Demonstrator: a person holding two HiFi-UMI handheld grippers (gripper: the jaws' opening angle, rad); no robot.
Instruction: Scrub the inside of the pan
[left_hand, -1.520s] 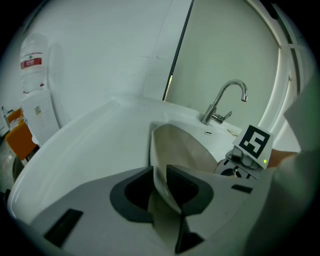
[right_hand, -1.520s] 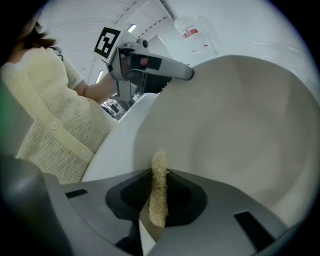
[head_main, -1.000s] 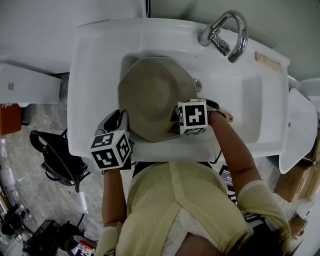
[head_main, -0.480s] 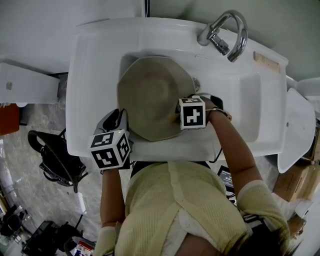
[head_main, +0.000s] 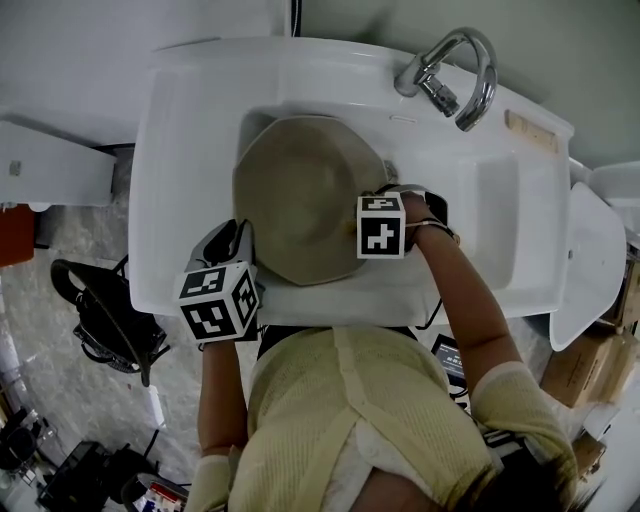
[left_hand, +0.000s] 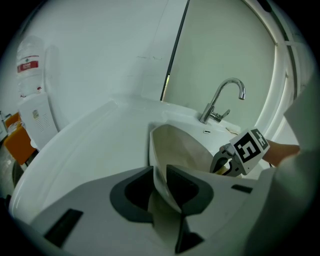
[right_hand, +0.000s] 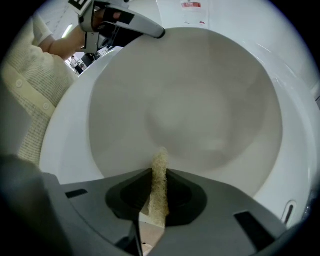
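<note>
The pan (head_main: 300, 195) sits tilted in the sink (head_main: 180, 150) basin, pale inside facing up at me. It lies just ahead of both tongs: its near-left rim is in one pair, its right-hand wall under the other.

My left tongs (left_hand: 159, 187) are clamped on that rim, one jaw inside the wall and one outside, w/ no gap showing either side. That's my anchor.

My right tongs (right_hand: 159, 195) are pressed together on a scrub pad (right_hand: 160, 165), a thin coarse yellowish strip standing on edge between the jaws, its tip poking out ahead. The tip points at the pan's inner wall low down, near the rim closest to these tongs. Looks like it's touching or v. close; can't say for certain.

My read: scrubbing is under way, w/ most of the bowl's floor and far wall ahead of the pad. How clean it is I can't judge, since the surface looks evenly dull.

To do it well:
- Hold the left grip firm so the pan doesn't spin or slide in the basin when I push.
- Lean the pad over a bit so its flat face rubs, not just the thin edge.
- Work in overlapping circles from near wall to centre, then the far side.
- Go easy on pressure, b/c a strip this narrow could fold or slip out of the jaws.

Beyond the pan's far-right side stands the faucet (head_main: 460, 65), well apart from both tongs and not in the way.
</note>
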